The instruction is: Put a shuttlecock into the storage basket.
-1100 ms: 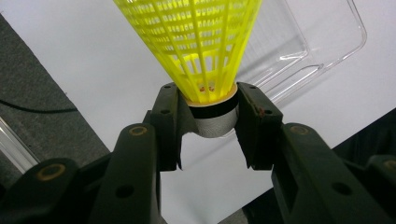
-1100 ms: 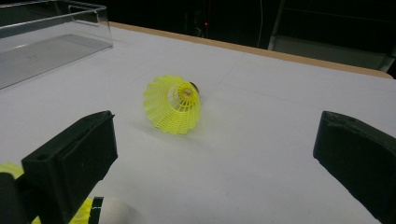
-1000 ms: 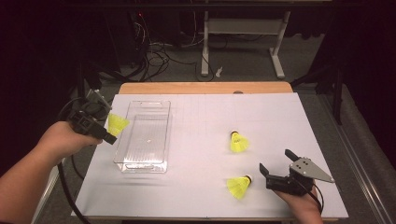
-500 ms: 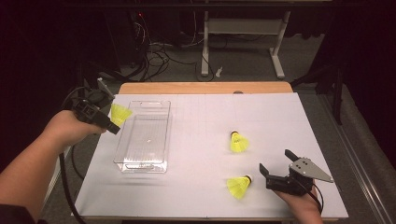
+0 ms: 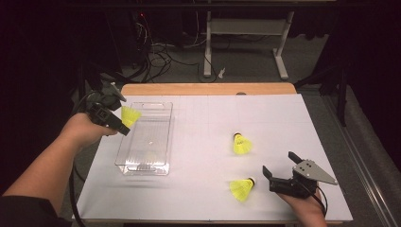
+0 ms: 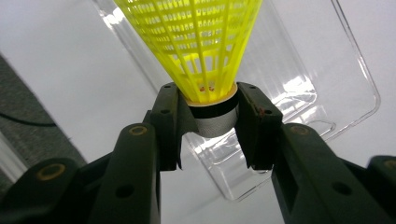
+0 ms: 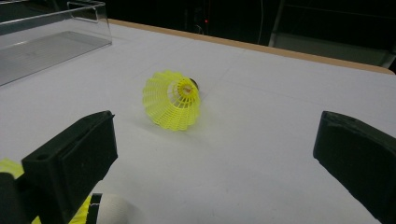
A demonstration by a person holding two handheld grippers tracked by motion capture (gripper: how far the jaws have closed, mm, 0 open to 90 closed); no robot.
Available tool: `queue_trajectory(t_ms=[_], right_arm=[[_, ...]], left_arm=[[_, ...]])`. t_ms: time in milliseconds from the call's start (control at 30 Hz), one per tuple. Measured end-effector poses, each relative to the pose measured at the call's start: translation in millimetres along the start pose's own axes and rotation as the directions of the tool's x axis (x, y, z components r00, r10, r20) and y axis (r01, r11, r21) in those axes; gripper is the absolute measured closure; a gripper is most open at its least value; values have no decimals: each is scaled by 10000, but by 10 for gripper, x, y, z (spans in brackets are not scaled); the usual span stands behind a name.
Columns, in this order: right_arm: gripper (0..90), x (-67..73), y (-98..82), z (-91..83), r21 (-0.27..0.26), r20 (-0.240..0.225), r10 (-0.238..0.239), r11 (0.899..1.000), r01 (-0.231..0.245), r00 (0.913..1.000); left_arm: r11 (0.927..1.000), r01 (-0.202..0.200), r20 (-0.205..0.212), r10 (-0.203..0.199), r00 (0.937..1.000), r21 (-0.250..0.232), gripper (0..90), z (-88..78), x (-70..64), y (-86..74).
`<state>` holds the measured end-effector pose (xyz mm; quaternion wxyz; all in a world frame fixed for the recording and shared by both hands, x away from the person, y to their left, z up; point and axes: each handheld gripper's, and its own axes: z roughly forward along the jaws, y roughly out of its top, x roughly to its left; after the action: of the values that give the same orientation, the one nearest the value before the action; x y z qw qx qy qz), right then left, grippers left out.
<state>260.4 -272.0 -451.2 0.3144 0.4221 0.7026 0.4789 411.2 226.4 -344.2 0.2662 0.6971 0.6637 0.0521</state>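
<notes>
My left gripper (image 5: 120, 119) is shut on the white cork base of a yellow shuttlecock (image 5: 131, 115), holding it over the left rim of a clear plastic box (image 5: 142, 169). In the left gripper view the pads clamp the cork of the shuttlecock (image 6: 196, 42), whose skirt points away, with the box (image 6: 327, 93) beneath. My right gripper (image 5: 280, 163) rests open near the table's front right. A second shuttlecock (image 5: 242, 188) lies just to its left, a third (image 5: 241, 144) farther back. In the right gripper view that far shuttlecock (image 7: 173, 100) lies between the wide jaws of the right gripper (image 7: 219, 154).
A white sheet (image 5: 203, 118) covers the table, with a wooden edge at the back. The clear box (image 7: 46, 37) has nothing inside. Cables and desk legs lie on the dark floor behind. The near shuttlecock (image 7: 9, 170) peeks in at the lower left.
My left gripper has carried its shuttlecock to the right and slightly back, from beside the box to over its left rim. The right gripper has stayed put.
</notes>
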Motion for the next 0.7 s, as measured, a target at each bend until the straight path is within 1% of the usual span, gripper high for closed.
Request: queue_trajectory(t_ms=[33, 100, 167, 200, 233, 267, 300, 333, 367, 400, 500, 533, 567, 633, 700], right_arm=[[2, -1, -2, 3, -14, 8, 6, 10000, -6, 10000], [3, -2, -3, 3, -21, 6, 3, 10000, -3, 10000], [3, -2, -2, 5, 10, -14, 0, 10000, 0, 10000], [3, 0, -2, 7, -1, -11, -1, 10000, 1, 10000], [3, 3, -3, 13, -5, -15, -12, 10000, 12, 10000], [3, 3, -3, 13, -5, -15, -12, 10000, 12, 10000], [3, 6, -2, 12, -18, -30, -42, 10000, 42, 10000], [3, 8, 0, 10, -19, -38, -36, 10000, 36, 10000], [3, 8, 1, 4, -28, -40, -8, 10000, 8, 10000], [3, 8, 1, 4, -28, -40, -8, 10000, 8, 10000], [3, -7, -3, -2, -35, -14, 43, 10000, -43, 10000], [3, -7, -3, -2, -35, -14, 43, 10000, -43, 10000], [3, -7, -4, -3, -44, -7, 48, 10000, -48, 10000], [3, 3, -5, -1, -42, -43, 66, 10000, -66, 10000], [3, 6, -4, -1, -23, -60, 61, 10000, -61, 10000]], left_arm=[[10000, -49, -51, 49, 10000, 38, 637, 47, -8, -2], [10000, -59, -67, 60, 10000, 56, 637, 68, -9, 4], [10000, 37, -42, -36, 10000, 24, 638, 98, -15, 18], [10000, 23, -11, -23, 10000, 38, 638, 116, -16, 20], [9999, 96, 56, -97, 9999, 72, 637, 138, -25, 25], [9999, 124, 118, -125, 9999, 50, 637, 151, -32, 27], [9997, 235, 211, -235, 9995, -21, 637, 181, -44, 36], [9997, 235, 211, -235, 9995, -21, 637, 181, -44, 36], [9998, 193, 136, -193, 9997, -4, 637, 232, -62, 30], [9998, 193, 136, -193, 9997, -4, 637, 232, -62, 30], [9999, 144, 108, -144, 9998, 41, 637, 324, -118, 11], [9999, 144, 108, -144, 9998, 41, 636, 324, -118, 11], [10000, 69, 46, -69, 10000, 21, 636, 355, -142, 1], [10000, 2, 48, -2, 10000, 15, 636, 391, -172, -8], [10000, -8, 47, 8, 10000, 53, 637, 406, -179, -10]])
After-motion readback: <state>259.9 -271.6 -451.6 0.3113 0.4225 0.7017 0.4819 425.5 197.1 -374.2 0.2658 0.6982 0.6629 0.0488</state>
